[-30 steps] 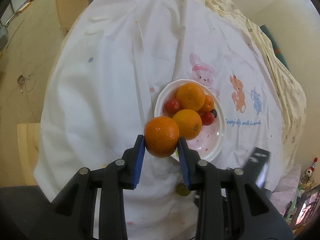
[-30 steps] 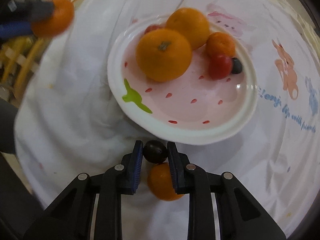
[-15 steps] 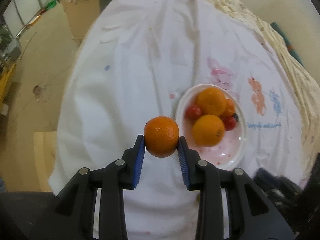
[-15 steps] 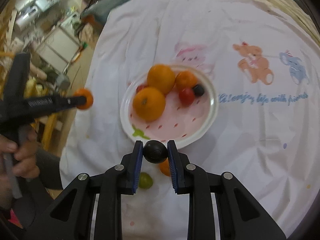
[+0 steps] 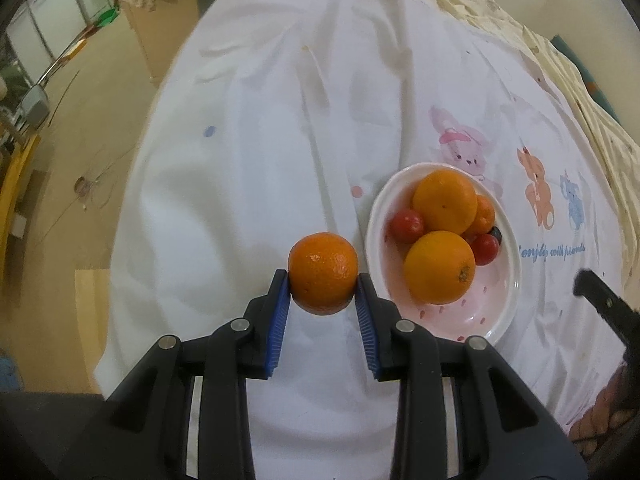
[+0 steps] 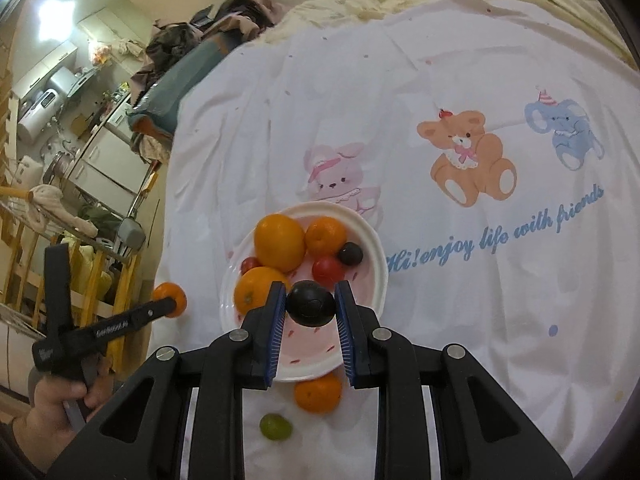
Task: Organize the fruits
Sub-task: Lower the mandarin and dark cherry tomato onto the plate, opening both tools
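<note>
Beneath plate (image 6: 378,256), cartoon-printed white sheet (image 6: 460,92)

The plate (image 6: 376,256) is crowded at 12 o'clock with oranges and small fruit; its 6 o'clock half lies bare. Just off its near rim sit a loose orange (image 6: 318,394) and a green grape (image 6: 275,426). The white sheet (image 5: 260,152) toward 9 and 12 o'clock is open.

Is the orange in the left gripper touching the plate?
Apart. The left wrist view shows white cloth between the orange and the plate rim.
</note>
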The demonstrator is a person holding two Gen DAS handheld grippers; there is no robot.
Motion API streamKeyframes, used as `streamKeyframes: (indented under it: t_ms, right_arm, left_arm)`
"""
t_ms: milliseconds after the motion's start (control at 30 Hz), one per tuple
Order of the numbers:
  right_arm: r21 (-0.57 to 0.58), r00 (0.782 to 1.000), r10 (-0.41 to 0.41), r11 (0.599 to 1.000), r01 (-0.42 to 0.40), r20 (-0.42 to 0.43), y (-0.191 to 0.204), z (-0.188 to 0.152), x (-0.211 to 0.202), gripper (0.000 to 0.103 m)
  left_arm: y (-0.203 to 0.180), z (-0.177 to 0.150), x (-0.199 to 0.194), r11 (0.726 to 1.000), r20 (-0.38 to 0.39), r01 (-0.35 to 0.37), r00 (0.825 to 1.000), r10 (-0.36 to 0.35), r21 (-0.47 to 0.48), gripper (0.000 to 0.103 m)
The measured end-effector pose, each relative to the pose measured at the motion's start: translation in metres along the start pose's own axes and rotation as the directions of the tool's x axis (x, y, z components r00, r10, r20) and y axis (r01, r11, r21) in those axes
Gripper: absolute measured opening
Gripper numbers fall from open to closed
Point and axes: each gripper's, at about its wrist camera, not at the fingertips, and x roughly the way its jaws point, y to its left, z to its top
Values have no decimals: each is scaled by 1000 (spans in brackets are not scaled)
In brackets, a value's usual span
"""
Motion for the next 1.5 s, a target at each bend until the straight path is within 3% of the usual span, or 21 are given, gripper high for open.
streamKeyframes:
  t_ms: [167, 367, 500, 900, 933, 1000, 1067, 1133, 1167, 1200, 1500]
  right_arm:
    - [21, 997, -13, 1000, 15, -77, -11, 6, 33, 26]
    - [41, 989, -4, 999, 10, -145, -15, -1, 56, 26]
    - [55, 988, 8, 998, 0, -157, -16, -5, 59, 26]
    - [98, 977, 40, 995, -20, -212, -23, -12, 70, 29]
    - [102, 975, 45, 994, -23, -217, -23, -12, 71, 29]
    - [112, 973, 63, 993, -39, -220, -22, -12, 72, 30]
    - [92, 974, 60, 995, -40, -218, -18, -11, 70, 31]
    - [74, 977, 43, 997, -28, -211, -16, -10, 68, 44]
    - [74, 979, 37, 997, -23, -201, -16, -9, 66, 60]
    - [78, 981, 32, 997, -17, -190, -17, -9, 65, 67]
    - [93, 994, 0, 996, 10, -114, -22, -1, 43, 67]
  left_arm:
    - [-11, 0, 11, 999, -11, 23, 1000, -22, 28, 29]
    - [-16, 7, 17, 996, 43, 87, 995, -88, 32, 29]
    - [-19, 13, 29, 990, 16, 138, 990, -138, 15, 29]
    - [-28, 11, 39, 987, -15, 163, 986, -163, 4, 30]
    - [-29, 11, 39, 987, -22, 163, 986, -163, 3, 32]
    - [-29, 12, 39, 982, -45, 191, 980, -191, -5, 46]
    - [-31, 13, 35, 984, -46, 179, 983, -179, 0, 74]
    - [-34, 13, 29, 987, -23, 162, 987, -162, 16, 81]
    - [-36, 13, 25, 987, -8, 157, 988, -157, 29, 81]
    - [-37, 12, 24, 987, -3, 154, 988, -154, 38, 81]
    - [-40, 9, 12, 994, 70, 19, 997, -26, 108, 81]
